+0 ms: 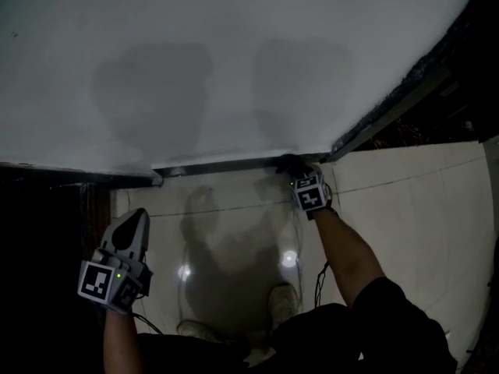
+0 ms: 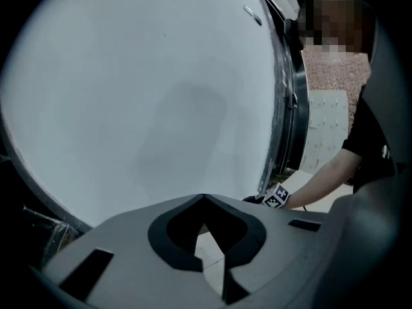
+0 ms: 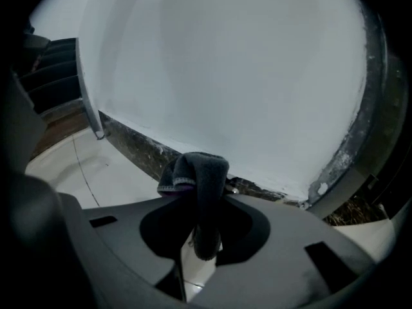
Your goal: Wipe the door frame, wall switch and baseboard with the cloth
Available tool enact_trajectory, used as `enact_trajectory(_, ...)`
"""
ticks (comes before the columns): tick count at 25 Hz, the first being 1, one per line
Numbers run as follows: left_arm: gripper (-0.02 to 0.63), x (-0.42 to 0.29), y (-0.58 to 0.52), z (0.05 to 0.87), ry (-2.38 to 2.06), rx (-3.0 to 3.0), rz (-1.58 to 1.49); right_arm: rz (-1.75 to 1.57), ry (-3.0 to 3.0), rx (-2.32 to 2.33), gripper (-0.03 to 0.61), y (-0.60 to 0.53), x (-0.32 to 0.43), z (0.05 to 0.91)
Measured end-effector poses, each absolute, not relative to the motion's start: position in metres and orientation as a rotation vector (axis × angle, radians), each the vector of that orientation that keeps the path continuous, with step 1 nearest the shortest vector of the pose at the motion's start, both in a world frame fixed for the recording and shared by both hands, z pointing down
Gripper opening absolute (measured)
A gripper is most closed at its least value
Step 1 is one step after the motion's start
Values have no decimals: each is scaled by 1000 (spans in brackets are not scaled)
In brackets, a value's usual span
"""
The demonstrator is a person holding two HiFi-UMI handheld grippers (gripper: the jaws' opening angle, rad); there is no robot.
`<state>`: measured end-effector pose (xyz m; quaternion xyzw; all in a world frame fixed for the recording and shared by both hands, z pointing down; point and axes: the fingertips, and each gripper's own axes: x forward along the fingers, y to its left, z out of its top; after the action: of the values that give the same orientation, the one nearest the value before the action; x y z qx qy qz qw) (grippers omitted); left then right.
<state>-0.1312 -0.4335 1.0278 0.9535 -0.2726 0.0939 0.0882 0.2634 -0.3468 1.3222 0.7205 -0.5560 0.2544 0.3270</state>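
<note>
A dark grey cloth (image 3: 196, 172) is bunched between the jaws of my right gripper (image 3: 205, 198), which is shut on it. In the head view the right gripper (image 1: 295, 167) is low at the dark baseboard (image 1: 226, 165), close to the corner where the grey door frame (image 1: 390, 111) rises. The cloth sits right at the baseboard (image 3: 141, 150); I cannot tell whether it touches. My left gripper (image 1: 134, 223) hangs back at the lower left, shut and empty, its tips (image 2: 205, 198) pointing at the white wall (image 2: 161, 95). No wall switch is in view.
The floor is pale tile (image 1: 405, 201) with my shadow and shoes (image 1: 284, 298) on it. A dark opening (image 1: 47, 232) lies to the left of the wall. The door frame (image 3: 364, 134) and a dark gap lie to the right.
</note>
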Motion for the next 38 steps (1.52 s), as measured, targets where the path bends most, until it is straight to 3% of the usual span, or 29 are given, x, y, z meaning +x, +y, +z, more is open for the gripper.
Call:
enact_trajectory(15,-8,-150,-436,1038,-830,2793,308,752,-1268,2041,74,-290,345,1323)
enact_trajectory(22,-8,-167,-453,1025,-945,2794,245,811,-1193,2064,74,-279,350,1315)
enact_trajectory(30,-8,-155,-456,1016,-969,2894,267,675,-1362,1955,74,-309,294,1283)
enact_trajectory(38,-8,-154,-445,998,-927,2955,231,485,-1696,1694,74,-385,162,1263)
